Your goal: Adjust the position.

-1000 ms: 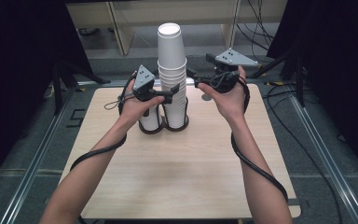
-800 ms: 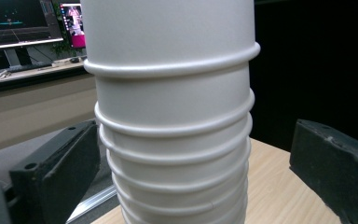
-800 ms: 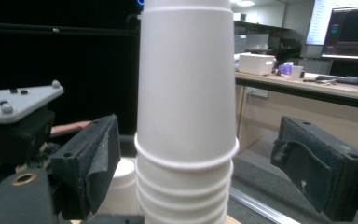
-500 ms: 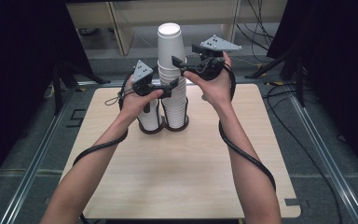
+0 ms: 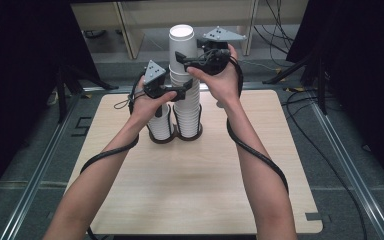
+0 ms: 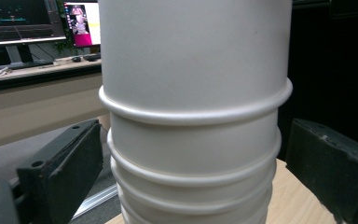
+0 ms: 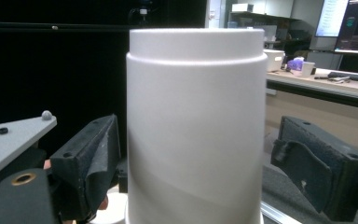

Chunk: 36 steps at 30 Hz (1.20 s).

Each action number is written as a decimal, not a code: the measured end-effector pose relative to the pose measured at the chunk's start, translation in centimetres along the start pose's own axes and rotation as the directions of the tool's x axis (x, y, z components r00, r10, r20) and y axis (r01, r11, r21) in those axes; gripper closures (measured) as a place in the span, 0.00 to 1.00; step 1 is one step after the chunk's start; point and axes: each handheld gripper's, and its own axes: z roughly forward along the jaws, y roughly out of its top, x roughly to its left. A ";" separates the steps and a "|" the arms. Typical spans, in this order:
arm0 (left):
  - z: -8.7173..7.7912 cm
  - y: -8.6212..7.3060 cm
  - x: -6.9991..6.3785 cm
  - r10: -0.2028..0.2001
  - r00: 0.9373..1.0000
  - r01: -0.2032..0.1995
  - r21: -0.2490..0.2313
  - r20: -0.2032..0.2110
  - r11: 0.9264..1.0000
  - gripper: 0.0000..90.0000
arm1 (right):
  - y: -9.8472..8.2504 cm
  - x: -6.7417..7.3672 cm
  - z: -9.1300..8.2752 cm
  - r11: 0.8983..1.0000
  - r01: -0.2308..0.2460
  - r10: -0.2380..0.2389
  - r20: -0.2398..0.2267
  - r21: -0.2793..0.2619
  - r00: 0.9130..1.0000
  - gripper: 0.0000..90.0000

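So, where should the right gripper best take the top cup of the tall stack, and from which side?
Grip the top cup on its plain side wall, just below the upturned base step. Come in level from the person's side, as the right gripper already does. The cup stands mouth down and nested, so its rim is hidden and only the wall offers opposite faces.

Bright table, dark surroundings, soft close-ups

Lab or office recording setup. Lit monitors on a long counter, black curtains round a wooden desk. Loose cables across grey floor.
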 end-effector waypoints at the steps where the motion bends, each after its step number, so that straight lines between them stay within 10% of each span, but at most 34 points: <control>1: 0.0 0.1 -0.1 -0.001 1.000 0.001 0.000 0.002 1.000 0.04 | 0.1 0.0 0.2 1.000 -0.004 0.004 -0.002 0.001 1.000 0.16; 36: 0.3 0.2 0.0 -0.003 1.000 0.003 0.020 0.003 1.000 0.07 | -0.1 -0.6 2.0 1.000 -0.010 0.009 -0.053 -0.011 0.999 0.22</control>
